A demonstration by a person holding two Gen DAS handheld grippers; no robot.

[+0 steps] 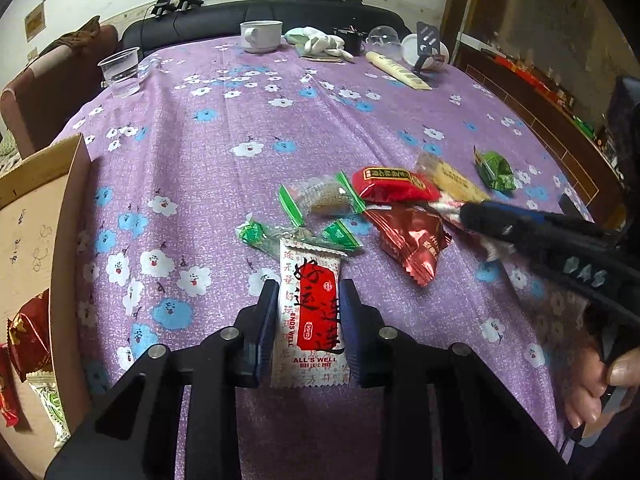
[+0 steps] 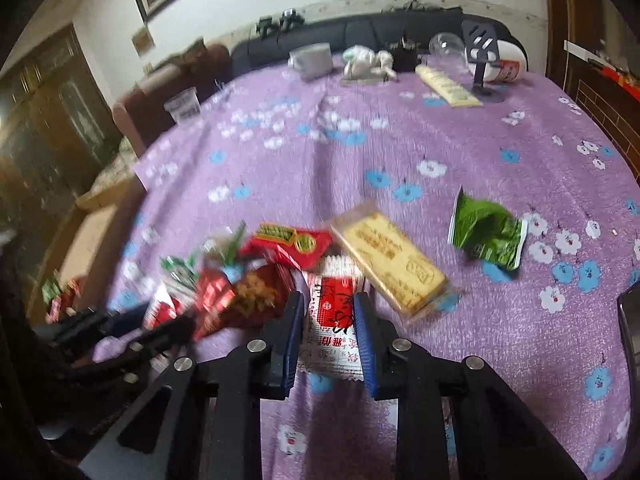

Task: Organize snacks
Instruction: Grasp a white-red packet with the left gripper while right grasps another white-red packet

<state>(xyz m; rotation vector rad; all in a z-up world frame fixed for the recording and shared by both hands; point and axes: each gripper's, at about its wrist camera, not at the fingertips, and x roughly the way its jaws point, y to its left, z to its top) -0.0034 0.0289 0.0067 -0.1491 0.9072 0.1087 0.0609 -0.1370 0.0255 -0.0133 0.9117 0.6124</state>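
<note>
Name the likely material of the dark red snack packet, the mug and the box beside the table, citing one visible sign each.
Dark red snack packet: probably metallised foil film; shiny creases. Mug: apparently glazed ceramic; smooth white, thick wall. Box: cardboard; matte brown.

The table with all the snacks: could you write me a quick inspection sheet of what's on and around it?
Surface: table under a purple flowered cloth.
Job's things: loose snack packets in a heap, among them a red packet, a biscuit bar and a green packet; a cardboard box at the left edge already holds some.
Clutter: mug, plastic cup, tube at the far edge.
Grippers: left gripper shut on a white-and-red packet; right gripper shut on a second white-and-red packet.
Cables: dark wires on the sofa back.
Surroundings: black sofa, framed picture, wooden cabinet.
</note>
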